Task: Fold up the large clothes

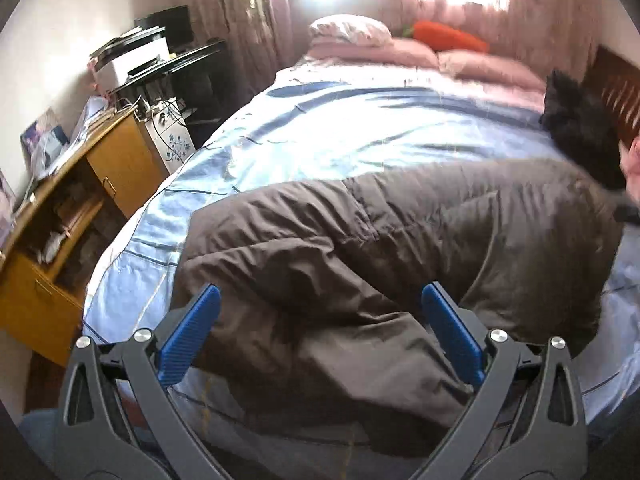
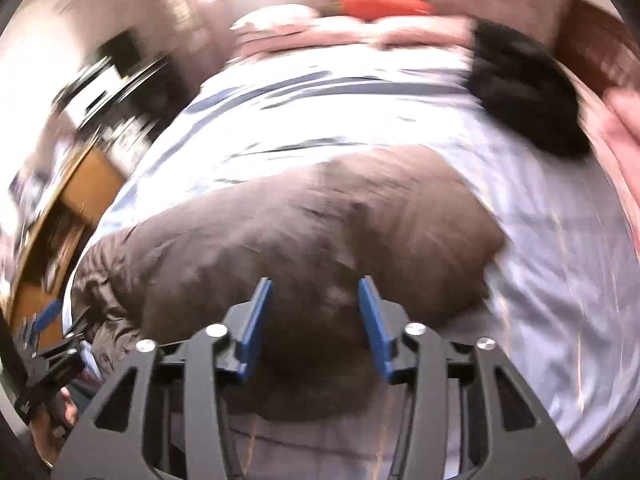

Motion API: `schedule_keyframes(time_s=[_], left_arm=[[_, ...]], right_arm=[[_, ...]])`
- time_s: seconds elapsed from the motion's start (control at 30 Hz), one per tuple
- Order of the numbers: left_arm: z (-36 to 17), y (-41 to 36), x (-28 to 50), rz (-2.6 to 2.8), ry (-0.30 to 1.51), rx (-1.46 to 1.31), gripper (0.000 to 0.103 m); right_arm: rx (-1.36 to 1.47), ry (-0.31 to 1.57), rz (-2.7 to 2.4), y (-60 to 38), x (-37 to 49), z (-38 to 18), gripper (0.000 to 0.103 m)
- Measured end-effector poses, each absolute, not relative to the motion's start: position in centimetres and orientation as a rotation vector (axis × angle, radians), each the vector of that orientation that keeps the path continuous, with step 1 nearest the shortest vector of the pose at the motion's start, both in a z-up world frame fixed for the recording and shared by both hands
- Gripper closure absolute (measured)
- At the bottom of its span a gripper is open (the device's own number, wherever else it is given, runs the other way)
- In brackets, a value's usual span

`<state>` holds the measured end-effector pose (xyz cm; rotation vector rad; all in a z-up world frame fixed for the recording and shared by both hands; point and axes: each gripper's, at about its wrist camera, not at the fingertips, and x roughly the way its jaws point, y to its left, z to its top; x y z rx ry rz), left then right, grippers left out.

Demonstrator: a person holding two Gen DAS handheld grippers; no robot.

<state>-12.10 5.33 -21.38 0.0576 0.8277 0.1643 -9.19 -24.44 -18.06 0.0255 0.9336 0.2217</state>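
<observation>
My left gripper, with its ribbed blue pads spread wide, hangs over the near part of the puffy brown quilted jacket and pinches nothing. The jacket lies bunched across the near half of the bed's shiny light-blue cover, its bulk reaching toward the right. My right gripper stands partly spread above the same jacket; its blue pads grip no cloth. An orange carrot-shaped cushion rests on the pink pillows at the far end.
</observation>
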Motion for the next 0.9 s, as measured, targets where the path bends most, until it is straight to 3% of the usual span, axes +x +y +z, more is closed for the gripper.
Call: schedule_keyframes(time_s=[0.17, 0.4, 0.77, 0.9], left_arm=[[-24.9, 4.4, -10.9, 0.132, 0.960, 0.076, 0.002], [-28.5, 5.8, -10.0, 0.102, 1.097, -0.027, 0.002], [-30.3, 5.1, -8.4, 0.121, 1.146, -0.025, 0.002], [-28.2, 5.5, -9.5, 0.123, 1.048, -0.033, 0.003]], right_arm=[[-0.133, 1.003, 0.258, -20.0, -5.3, -22.3, 0.059], [-0.006, 1.172, 0.277, -22.9, -4.0, -27.0, 0.057], [-0.128, 1.185, 0.220, -20.3, -4.4, -28.9, 0.057], [-0.085, 1.117, 0.253, -21.3, -5.2, -26.7, 0.055]])
